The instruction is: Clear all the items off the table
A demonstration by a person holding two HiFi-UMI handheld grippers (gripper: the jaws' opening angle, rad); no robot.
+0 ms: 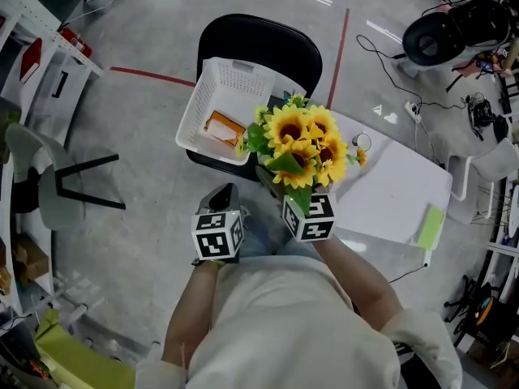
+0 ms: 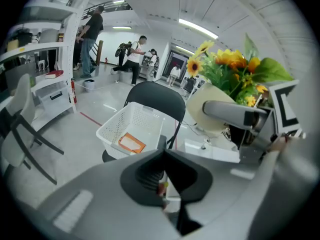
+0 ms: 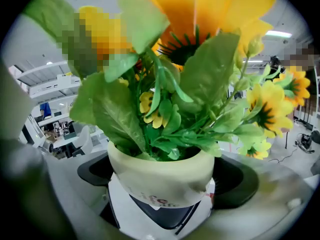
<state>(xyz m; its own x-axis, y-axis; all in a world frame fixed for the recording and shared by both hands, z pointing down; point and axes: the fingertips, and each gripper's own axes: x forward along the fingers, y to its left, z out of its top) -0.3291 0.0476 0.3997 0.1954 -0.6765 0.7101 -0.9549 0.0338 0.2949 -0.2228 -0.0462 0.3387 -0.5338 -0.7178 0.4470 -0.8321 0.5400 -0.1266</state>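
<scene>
Right hand-held gripper (image 3: pixel 161 196): jaws clamped on either side of a cream pot (image 3: pixel 152 171), which sits upright between the dark pads. Part of a printed word shows low on the pot wall (cut off, not readable in full). Sunflowers (image 1: pixel 304 140) and broad green leaves fill most of the right gripper view.

Head view: the bouquet is held off the table (image 1: pixel 397 193). The blooms overlap the table's left end and the right rim of the white basket (image 1: pixel 195 112). The pot itself is hidden under the flowers from here.

The basket rests on the seat of a black chair (image 1: pixel 259 39), just left of the table. An orange-and-white flat packet (image 1: pixel 220 128) lies on the basket floor.

Left hand-held gripper (image 2: pixel 164 176): jaws together, nothing held. It points toward the basket and sits beside the right gripper, apart from the bouquet.

On the table: a pale green flat item (image 1: pixel 431 227) near the right edge and a small round thing (image 1: pixel 362 142) at the far edge, too small to identify.
</scene>
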